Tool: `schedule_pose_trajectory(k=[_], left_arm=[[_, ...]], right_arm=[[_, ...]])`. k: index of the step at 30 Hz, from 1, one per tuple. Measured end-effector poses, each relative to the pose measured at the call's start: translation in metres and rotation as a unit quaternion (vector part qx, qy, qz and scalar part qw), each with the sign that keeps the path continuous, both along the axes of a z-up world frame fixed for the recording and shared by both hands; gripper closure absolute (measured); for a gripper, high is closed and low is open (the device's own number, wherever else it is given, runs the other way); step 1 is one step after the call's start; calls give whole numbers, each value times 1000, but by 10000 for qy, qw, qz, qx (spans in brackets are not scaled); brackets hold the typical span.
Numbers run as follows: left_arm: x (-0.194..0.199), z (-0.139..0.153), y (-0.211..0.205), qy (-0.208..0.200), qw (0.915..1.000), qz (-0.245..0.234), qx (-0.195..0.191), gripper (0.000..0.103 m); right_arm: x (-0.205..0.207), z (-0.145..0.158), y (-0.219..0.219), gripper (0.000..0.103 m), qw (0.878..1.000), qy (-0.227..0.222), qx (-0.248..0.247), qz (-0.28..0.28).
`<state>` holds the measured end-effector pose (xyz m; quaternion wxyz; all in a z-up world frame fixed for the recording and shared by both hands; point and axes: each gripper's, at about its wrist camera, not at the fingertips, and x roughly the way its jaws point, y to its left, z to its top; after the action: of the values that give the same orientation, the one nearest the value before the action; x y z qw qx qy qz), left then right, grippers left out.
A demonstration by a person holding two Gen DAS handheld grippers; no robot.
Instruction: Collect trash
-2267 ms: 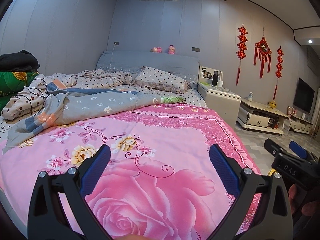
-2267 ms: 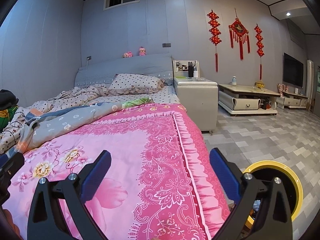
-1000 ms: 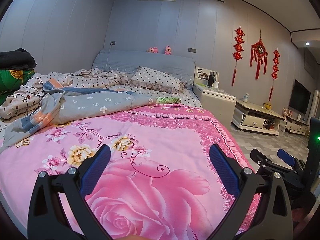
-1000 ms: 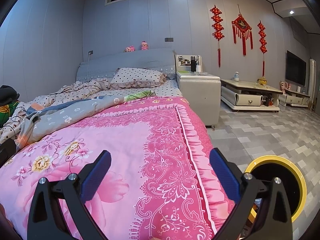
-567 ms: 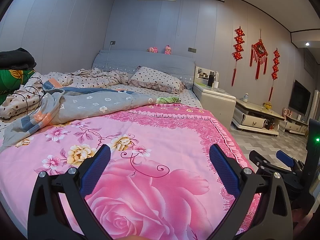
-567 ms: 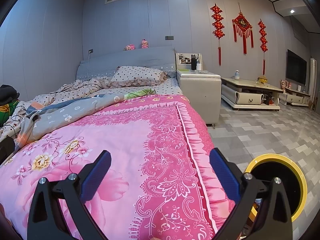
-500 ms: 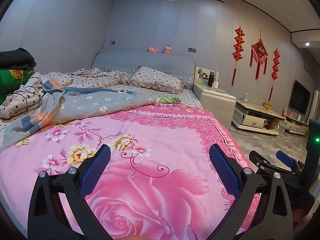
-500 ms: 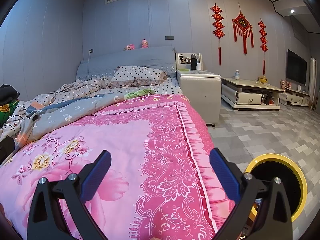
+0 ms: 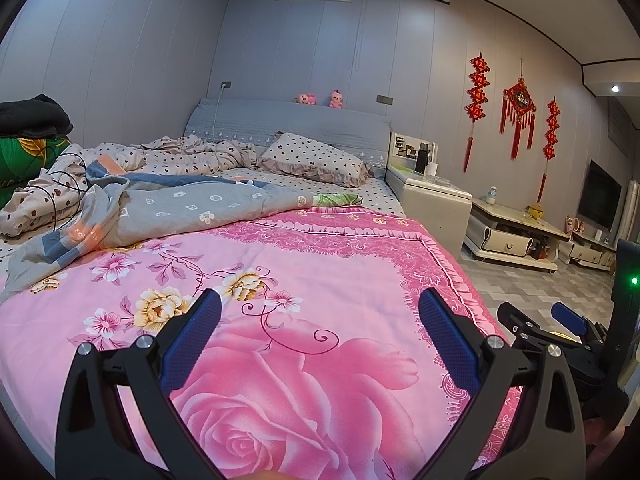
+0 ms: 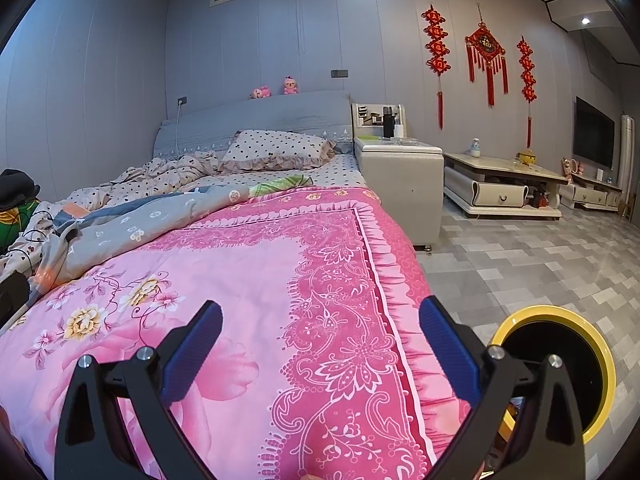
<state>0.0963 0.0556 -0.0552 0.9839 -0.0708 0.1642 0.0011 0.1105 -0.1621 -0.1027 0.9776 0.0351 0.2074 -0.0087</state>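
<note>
Two hand-held grippers hover over the pink quilt (image 9: pixel 328 360), both spread wide and empty: the left hand-held gripper (image 9: pixel 320 334) and the right hand-held gripper (image 10: pixel 320 334). No writing reads clearly; the grey blanket (image 9: pixel 160 208) carries blurred letters. A yellow-rimmed bin (image 10: pixel 560 364) stands on the floor, just right of the right one.

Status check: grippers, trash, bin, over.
Both hand-held grippers, left and right, open, empty. No trash visible on pink bedspread. Yellow-rimmed bin right of bed.
</note>
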Motion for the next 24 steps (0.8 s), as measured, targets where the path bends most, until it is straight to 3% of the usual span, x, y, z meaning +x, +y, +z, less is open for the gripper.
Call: schedule_pose_trajectory(k=[24], left_arm=[[0,0,0,-2,10000,2,-6,8]], right_arm=[[1,-1,-2,8,10000,66,29,27]])
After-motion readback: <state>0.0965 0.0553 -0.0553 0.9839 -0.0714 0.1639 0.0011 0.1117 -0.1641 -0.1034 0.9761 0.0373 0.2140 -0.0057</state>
